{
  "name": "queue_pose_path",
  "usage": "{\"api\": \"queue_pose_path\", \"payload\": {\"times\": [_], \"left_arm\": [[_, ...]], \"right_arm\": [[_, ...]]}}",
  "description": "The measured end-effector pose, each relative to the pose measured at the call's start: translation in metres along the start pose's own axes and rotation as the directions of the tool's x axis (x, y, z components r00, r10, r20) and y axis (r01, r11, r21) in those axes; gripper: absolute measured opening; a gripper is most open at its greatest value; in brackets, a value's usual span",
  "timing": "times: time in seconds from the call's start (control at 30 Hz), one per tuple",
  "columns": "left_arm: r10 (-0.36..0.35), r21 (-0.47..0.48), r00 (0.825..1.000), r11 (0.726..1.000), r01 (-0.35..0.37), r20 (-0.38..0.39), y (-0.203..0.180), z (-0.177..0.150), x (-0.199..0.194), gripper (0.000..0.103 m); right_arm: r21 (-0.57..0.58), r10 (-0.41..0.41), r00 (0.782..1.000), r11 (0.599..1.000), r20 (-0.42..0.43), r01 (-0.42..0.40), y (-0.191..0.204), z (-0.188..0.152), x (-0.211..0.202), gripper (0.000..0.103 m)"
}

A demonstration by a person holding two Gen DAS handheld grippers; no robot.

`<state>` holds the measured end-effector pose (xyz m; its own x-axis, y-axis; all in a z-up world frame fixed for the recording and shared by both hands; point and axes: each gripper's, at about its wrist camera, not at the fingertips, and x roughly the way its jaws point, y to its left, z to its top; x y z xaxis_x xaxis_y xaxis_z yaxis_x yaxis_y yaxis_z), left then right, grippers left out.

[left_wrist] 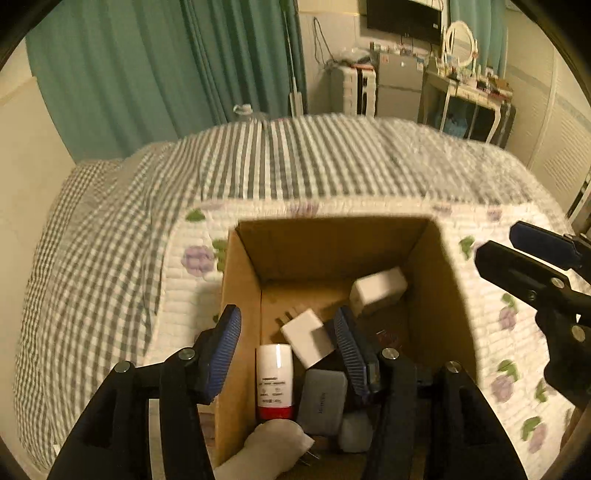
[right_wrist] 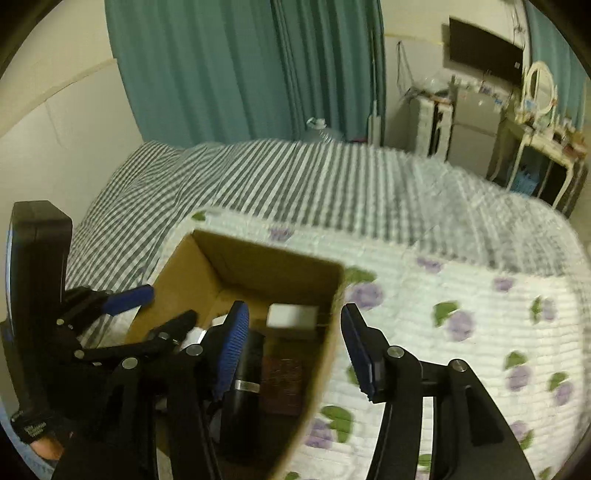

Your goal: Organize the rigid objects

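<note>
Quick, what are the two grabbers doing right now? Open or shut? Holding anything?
Left gripper: open, empty, straddling the box left wall.
Right gripper: open, empty, straddling the box's right wall.

Dim, yellowish light. Teal curtains [left_wrist: 155,74] behind a bed [left_wrist: 295,158] in grey-and-white checked cover, floral quilt [right_wrist: 461,295] on top. Wall-mounted dark screen [left_wrist: 404,18] above a white dressing table [left_wrist: 476,92] with oval mirror [left_wrist: 460,42]. Pale walls.
</note>
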<state>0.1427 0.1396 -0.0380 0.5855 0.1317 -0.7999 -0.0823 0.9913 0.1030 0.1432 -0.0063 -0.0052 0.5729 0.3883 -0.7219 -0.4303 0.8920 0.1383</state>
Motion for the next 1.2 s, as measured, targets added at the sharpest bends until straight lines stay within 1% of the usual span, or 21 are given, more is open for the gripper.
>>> {"api": "queue_pose_path", "payload": {"times": [0.1, 0.23, 0.3, 0.37, 0.43, 0.5, 0.67, 0.73, 0.83, 0.87, 0.9, 1.0, 1.1, 1.2], "left_arm": [[0.004, 0.0, 0.999, 1.0, -0.004, 0.046, -0.004, 0.011, -0.027, 0.058], [0.002, 0.013, 0.992, 1.0, -0.004, 0.125, -0.014, 0.023, -0.074, 0.062], [0.003, 0.015, 0.987, 1.0, -0.005, 0.163, -0.017, 0.026, -0.095, 0.063], [0.002, 0.009, 0.982, 1.0, -0.003, 0.187, -0.02, 0.027, -0.115, 0.067], [0.004, 0.003, 0.979, 1.0, -0.005, 0.203, -0.022, 0.027, -0.133, 0.067], [0.019, -0.001, 0.974, 1.0, -0.02, 0.225, -0.024, 0.025, -0.149, 0.067], [0.007, -0.03, 0.96, 1.0, 0.001, 0.28, -0.027, 0.012, -0.185, 0.07], [0.007, -0.039, 0.953, 0.999, 0.005, 0.303, -0.027, 0.004, -0.196, 0.07], [0.015, -0.034, 0.94, 0.999, -0.004, 0.341, -0.029, -0.01, -0.21, 0.071], [0.02, -0.033, 0.935, 0.999, -0.009, 0.355, -0.031, -0.014, -0.213, 0.071], [0.022, -0.032, 0.927, 0.999, -0.011, 0.374, -0.031, -0.021, -0.218, 0.071], [0.022, -0.04, 0.913, 0.999, -0.006, 0.408, -0.032, -0.035, -0.224, 0.071], [0.02, -0.065, 0.9, 0.998, 0.009, 0.436, -0.03, -0.051, -0.228, 0.071], [0.04, -0.073, 0.885, 0.997, -0.007, 0.464, -0.031, -0.068, -0.229, 0.072]], "right_arm": [[-0.005, -0.029, 0.999, 1.0, 0.038, 0.029, -0.005, 0.008, -0.03, 0.053], [-0.003, -0.066, 0.994, 0.998, 0.09, 0.066, -0.011, 0.018, -0.072, 0.056], [0.003, -0.088, 0.989, 0.996, 0.122, 0.088, -0.014, 0.02, -0.096, 0.062], [0.014, -0.112, 0.983, 0.994, 0.148, 0.112, -0.018, 0.02, -0.119, 0.067], [0.026, -0.13, 0.976, 0.992, 0.177, 0.127, -0.021, 0.019, -0.141, 0.069], [0.04, -0.142, 0.971, 0.99, 0.192, 0.136, -0.024, 0.016, -0.158, 0.077], [0.069, -0.167, 0.957, 0.986, 0.238, 0.154, -0.026, -0.002, -0.196, 0.091], [0.072, -0.172, 0.951, 0.985, 0.258, 0.159, -0.023, -0.009, -0.206, 0.094], [0.078, -0.197, 0.935, 0.98, 0.293, 0.182, -0.02, -0.023, -0.223, 0.099], [0.086, -0.202, 0.931, 0.979, 0.305, 0.185, -0.021, -0.029, -0.229, 0.102], [0.092, -0.202, 0.927, 0.979, 0.315, 0.182, -0.021, -0.032, -0.233, 0.103], [0.1, -0.205, 0.915, 0.978, 0.348, 0.182, -0.021, -0.046, -0.243, 0.103], [0.104, -0.214, 0.91, 0.977, 0.357, 0.188, -0.022, -0.057, -0.245, 0.103], [0.124, -0.204, 0.907, 0.978, 0.369, 0.169, -0.023, -0.071, -0.243, 0.103]]}}
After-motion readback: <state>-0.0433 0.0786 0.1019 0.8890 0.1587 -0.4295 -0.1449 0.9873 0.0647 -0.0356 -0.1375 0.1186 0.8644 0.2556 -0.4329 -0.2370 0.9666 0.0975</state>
